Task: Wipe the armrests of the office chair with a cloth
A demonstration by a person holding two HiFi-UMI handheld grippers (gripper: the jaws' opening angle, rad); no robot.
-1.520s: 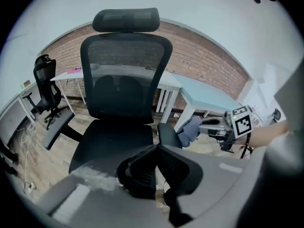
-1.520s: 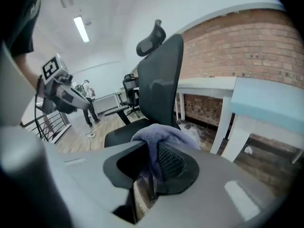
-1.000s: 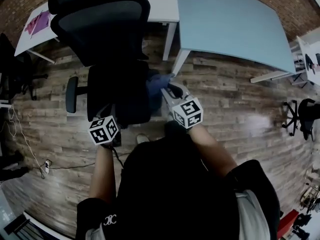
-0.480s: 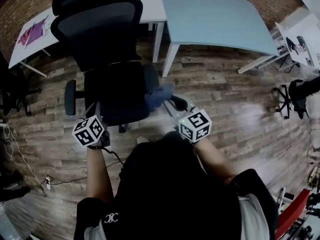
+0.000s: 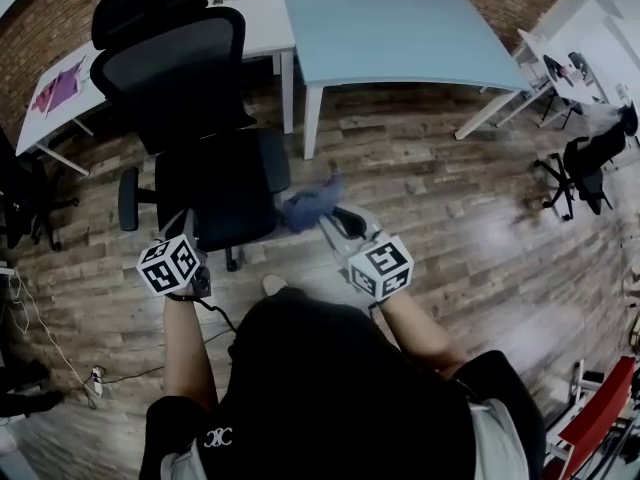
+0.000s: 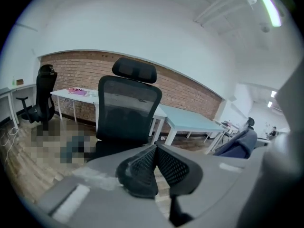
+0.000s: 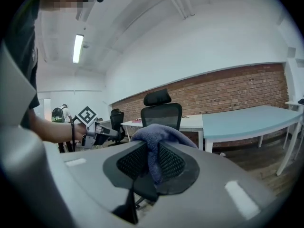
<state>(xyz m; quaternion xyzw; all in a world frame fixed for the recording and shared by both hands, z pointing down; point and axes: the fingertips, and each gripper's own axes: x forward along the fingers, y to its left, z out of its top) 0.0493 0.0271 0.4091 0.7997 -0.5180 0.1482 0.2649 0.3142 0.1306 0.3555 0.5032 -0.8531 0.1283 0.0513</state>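
Note:
The black office chair [image 5: 205, 148] stands on the wood floor in front of me, its mesh back [image 5: 170, 63] toward the tables. Its left armrest [image 5: 128, 198] and right armrest [image 5: 276, 158] flank the seat. My right gripper [image 5: 328, 218] is shut on a blue cloth [image 5: 308, 203], held just right of the seat's front corner, apart from the right armrest. The cloth [image 7: 159, 139] bulges up between the jaws in the right gripper view. My left gripper [image 5: 188, 223] hovers by the seat's front left; its jaws [image 6: 156, 148] are shut with nothing between them.
A white table [image 5: 250, 8] and a light blue table [image 5: 400, 28] stand behind the chair against a brick wall. Other office chairs [image 5: 585, 158] are at the far right, another dark chair [image 5: 20, 193] at the left. Cables [image 5: 40, 318] lie on the floor at left.
Both grippers have drawn back from the chair toward me. The cloth has come away from the right armrest, still held in the right gripper.

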